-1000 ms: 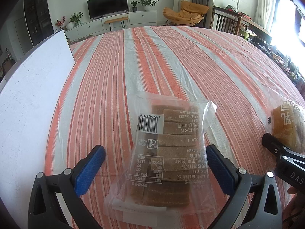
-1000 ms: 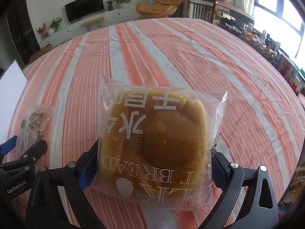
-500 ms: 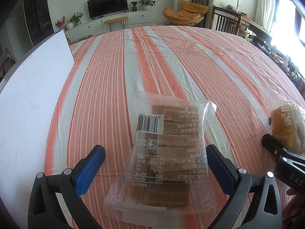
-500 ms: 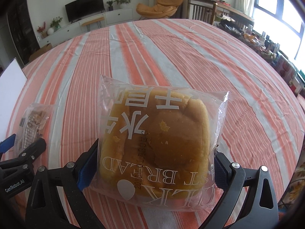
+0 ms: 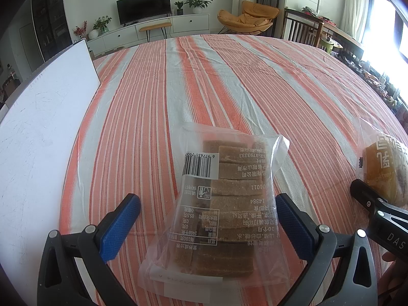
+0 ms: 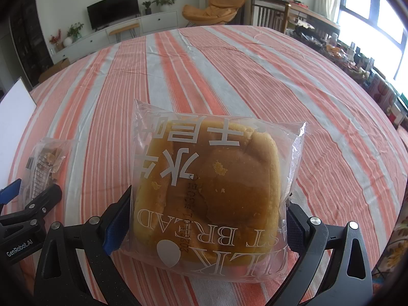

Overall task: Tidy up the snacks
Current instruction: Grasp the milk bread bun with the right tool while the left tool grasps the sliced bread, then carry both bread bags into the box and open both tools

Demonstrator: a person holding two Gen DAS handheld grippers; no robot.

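Snack bags: two, bread bag [image 6: 206, 186], biscuit bag [image 5: 219, 204].

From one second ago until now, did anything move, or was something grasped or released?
Nothing visibly changed. The left claw still stands open around the packet of brown slices, and the right claw still flanks the bread bag on the striped cloth.

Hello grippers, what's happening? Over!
Left gripper open around cake-slice bag. Right gripper closing on bread bag, grip unclear. Nothing blocking.

Striped tablecloth [image 5: 204, 89]; biscuit bag [image 5: 224, 204], bread bag [image 6: 211, 178], whiteboard [image 5: 38, 127].
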